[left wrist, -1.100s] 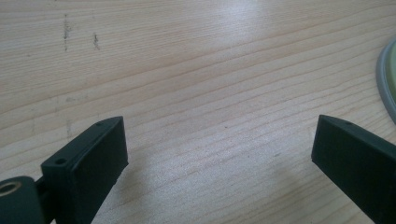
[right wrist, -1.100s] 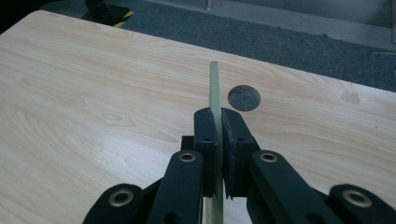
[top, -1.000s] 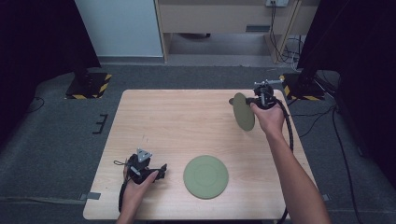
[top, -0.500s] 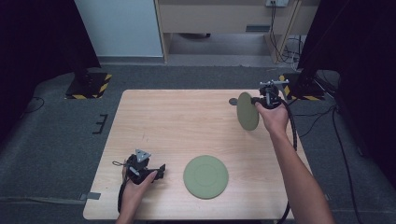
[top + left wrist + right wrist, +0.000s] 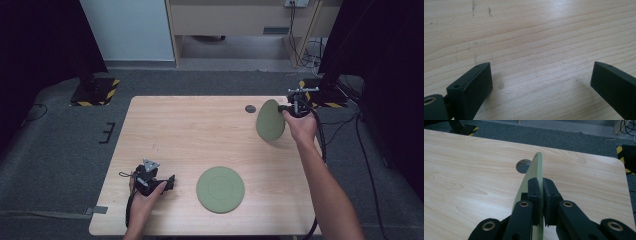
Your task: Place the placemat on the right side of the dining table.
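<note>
One green plate [image 5: 220, 189] lies flat on the wooden table [image 5: 200, 130] near the front edge. A second green plate [image 5: 270, 120] [image 5: 534, 173] is held on edge above the far right of the table, its rim clamped in my right gripper [image 5: 286, 108] [image 5: 541, 185], which is shut on it. My left gripper [image 5: 167, 182] [image 5: 541, 75] rests low over bare wood at the front left, left of the flat plate, open with nothing between its jaws.
A dark round hole [image 5: 250, 108] [image 5: 522, 166] sits in the tabletop just left of the held plate. Grey carpet surrounds the table, with black stands with yellow-black striped bases [image 5: 95, 90] at the far left and far right, and cables [image 5: 345, 125] on the right.
The right gripper has carried the plate a little right and turned it more upright, edge-on. The left gripper has stayed in place.
</note>
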The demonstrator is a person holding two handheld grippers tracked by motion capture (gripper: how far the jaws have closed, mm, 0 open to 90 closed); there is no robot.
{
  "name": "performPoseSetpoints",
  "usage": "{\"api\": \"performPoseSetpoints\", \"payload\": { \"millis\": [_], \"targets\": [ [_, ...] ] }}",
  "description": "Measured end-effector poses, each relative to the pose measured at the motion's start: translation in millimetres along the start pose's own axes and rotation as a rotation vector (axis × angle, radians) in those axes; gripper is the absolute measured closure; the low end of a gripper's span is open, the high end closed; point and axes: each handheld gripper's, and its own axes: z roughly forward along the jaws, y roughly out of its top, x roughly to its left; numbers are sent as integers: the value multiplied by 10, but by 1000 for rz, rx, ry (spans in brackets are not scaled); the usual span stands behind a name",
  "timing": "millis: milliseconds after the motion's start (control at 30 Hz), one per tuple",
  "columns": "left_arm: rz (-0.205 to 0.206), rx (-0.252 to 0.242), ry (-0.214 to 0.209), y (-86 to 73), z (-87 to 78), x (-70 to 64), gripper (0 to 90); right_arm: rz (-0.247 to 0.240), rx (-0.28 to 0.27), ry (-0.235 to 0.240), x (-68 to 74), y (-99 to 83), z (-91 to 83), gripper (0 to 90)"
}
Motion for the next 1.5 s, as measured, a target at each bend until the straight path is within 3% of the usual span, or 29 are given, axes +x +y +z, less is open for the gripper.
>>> {"api": "performPoseSetpoints", "payload": {
  "millis": [400, 767, 1500],
  "targets": [
    [23, 6, 22, -1, 18, -31, 32, 45, 22, -14, -318, -164, 108, 858],
    [17, 6, 29, -3, 16, -35, 31, 95, 31, -10, -529, -307, 234, 858],
    [14, 6, 30, -2, 19, -40, 26, 131, 60, -1, -756, -510, 426, 853]
  ]
}}
